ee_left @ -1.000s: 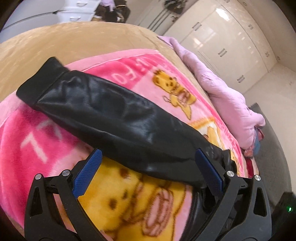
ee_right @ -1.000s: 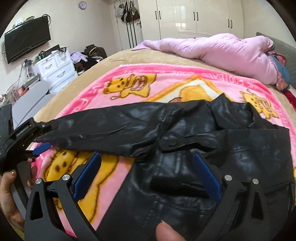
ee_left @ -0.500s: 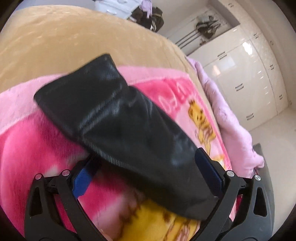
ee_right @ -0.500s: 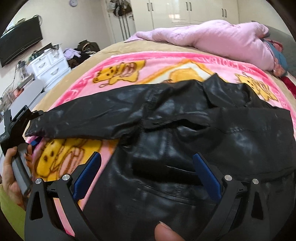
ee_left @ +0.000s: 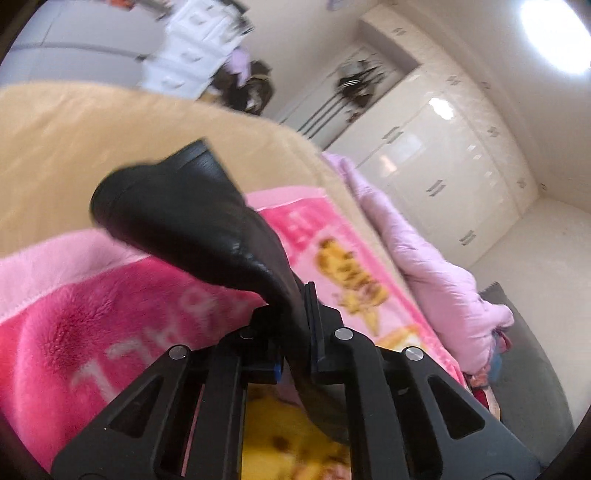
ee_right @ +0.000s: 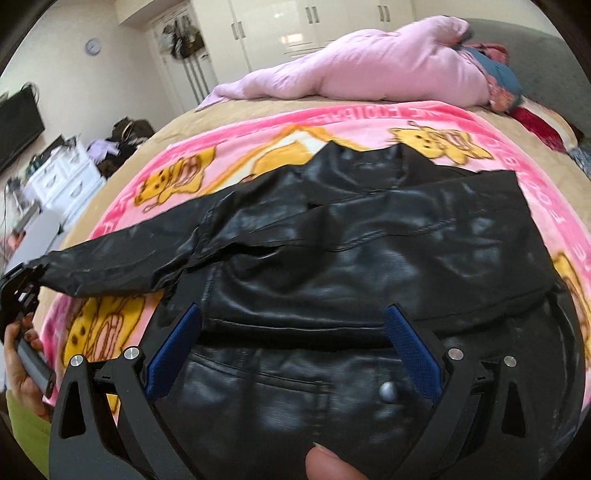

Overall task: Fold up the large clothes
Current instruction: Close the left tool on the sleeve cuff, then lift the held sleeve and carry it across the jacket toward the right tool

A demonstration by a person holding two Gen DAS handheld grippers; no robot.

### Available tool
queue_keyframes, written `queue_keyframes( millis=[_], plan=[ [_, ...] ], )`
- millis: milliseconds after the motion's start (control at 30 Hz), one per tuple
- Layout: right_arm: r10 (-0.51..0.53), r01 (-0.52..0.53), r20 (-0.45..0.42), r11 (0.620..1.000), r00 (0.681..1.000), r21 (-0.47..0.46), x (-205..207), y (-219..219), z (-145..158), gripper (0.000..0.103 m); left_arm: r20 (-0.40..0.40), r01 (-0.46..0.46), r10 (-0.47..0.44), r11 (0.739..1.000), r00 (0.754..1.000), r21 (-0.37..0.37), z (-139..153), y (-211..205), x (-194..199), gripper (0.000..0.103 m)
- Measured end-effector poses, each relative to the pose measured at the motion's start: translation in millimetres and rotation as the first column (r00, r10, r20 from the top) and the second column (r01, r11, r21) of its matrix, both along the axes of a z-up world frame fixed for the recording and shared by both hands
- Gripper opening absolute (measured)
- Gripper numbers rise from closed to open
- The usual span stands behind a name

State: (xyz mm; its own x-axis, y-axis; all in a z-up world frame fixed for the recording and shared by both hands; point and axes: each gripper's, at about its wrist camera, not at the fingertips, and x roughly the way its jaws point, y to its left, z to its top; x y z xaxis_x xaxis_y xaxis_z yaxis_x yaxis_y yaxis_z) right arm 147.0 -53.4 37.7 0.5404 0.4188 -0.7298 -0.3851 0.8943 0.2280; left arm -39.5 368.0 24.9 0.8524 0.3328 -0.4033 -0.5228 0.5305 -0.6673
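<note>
White capitals are running along the pink border of the blanket (ee_left: 122,332). In the left wrist view the near strip is showing "ALL" upside down, with a partly hidden letter beside it. In the right wrist view the far border is carrying mirrored-looking letters, too blurred to make out, and the right border is showing more, also unclear.

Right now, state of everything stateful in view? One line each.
left gripper: jaws have just been closing, now shut on the sleeve
sleeve: pinched near its end, end lifted off the blanket
right gripper: open, over the jacket front, nothing between the pads
black jacket: spread flat, the other sleeve already folded across the chest
pink blanket: spread flat under the jacket
wardrobe doors: closed
</note>
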Motion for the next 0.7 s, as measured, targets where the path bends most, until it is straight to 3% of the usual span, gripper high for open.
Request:
queue_keyframes(
  millis=[233, 400, 700],
  plan=[
    [-0.067, 0.068, -0.017, 0.995, 0.998, 0.068, 3.9, -37.4, 4.6, 0.099, 0.054, 0.138, -0.148, 0.978, 0.988, 0.154, 70.6, -57.3, 19.5, 0.002],
    [-0.096, 0.1, -0.039, 0.988, 0.995, 0.116, 1.3, -61.5, 6.8, 0.099, 0.076, 0.203, -0.224, 0.955, 0.972, 0.217, 103.3, -98.2, 40.3, 0.002],
    [-0.15, 0.161, -0.073, 0.969, 0.986, 0.187, 1.9, -103.6, 3.5, 0.099, 0.043, 0.34, -0.375, 0.878, 0.926, 0.339, 144.6, -176.1, 82.0, 0.002]
  ],
)
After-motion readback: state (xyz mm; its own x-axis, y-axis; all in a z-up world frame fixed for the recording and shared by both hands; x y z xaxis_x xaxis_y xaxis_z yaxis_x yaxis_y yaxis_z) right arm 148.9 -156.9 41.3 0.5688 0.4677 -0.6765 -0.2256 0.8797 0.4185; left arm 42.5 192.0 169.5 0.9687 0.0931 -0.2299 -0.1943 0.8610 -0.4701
